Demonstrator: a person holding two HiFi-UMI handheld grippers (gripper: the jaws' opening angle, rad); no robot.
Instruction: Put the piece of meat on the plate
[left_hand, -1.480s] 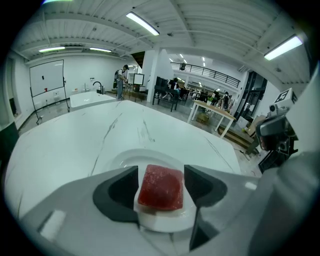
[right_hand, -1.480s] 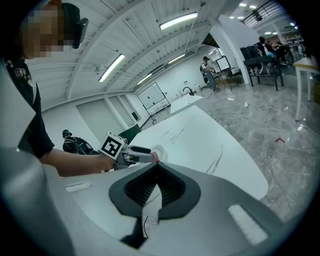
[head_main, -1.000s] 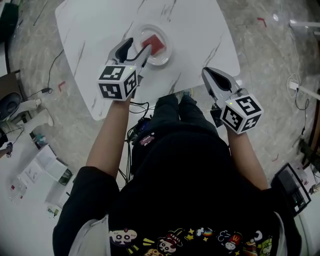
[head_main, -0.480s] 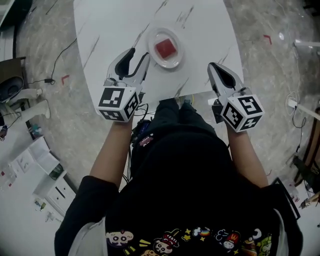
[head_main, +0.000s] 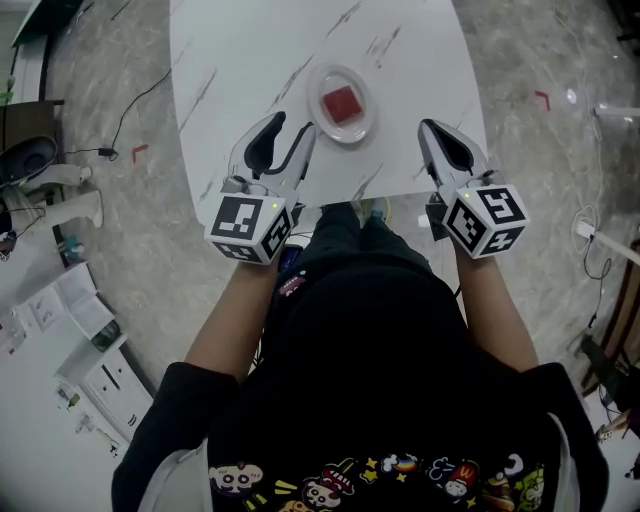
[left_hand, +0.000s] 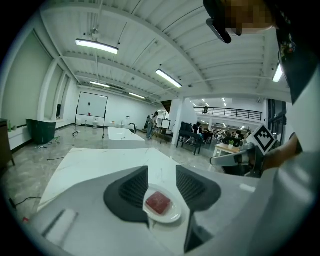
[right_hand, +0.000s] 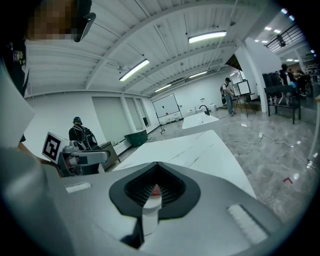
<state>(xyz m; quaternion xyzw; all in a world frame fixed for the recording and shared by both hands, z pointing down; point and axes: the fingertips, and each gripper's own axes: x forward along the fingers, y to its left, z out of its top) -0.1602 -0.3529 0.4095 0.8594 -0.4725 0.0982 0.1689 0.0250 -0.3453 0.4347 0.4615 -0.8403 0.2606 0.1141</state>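
Observation:
A red square piece of meat (head_main: 342, 102) lies flat on a small white plate (head_main: 362, 125) near the front edge of the white marble table (head_main: 240, 60). My left gripper (head_main: 292, 128) hovers to the plate's left, its jaws apart with nothing held. In the left gripper view the meat (left_hand: 158, 202) and the plate (left_hand: 172, 216) show through the gap of the left gripper (left_hand: 161, 170). At the table's front right corner my right gripper (head_main: 432, 128) is shut and empty. In its own view the right gripper (right_hand: 156, 165) has its tips meeting.
The table stands on a grey marbled floor (head_main: 530, 60). Cables (head_main: 120, 120) and white boxes (head_main: 90, 330) lie on the floor at the left. The person's legs and feet (head_main: 350, 215) are at the table's front edge. People stand far off in the hall.
The left gripper has drawn back from the plate toward the person and risen. The right gripper has shifted a little. The meat stays on the plate.

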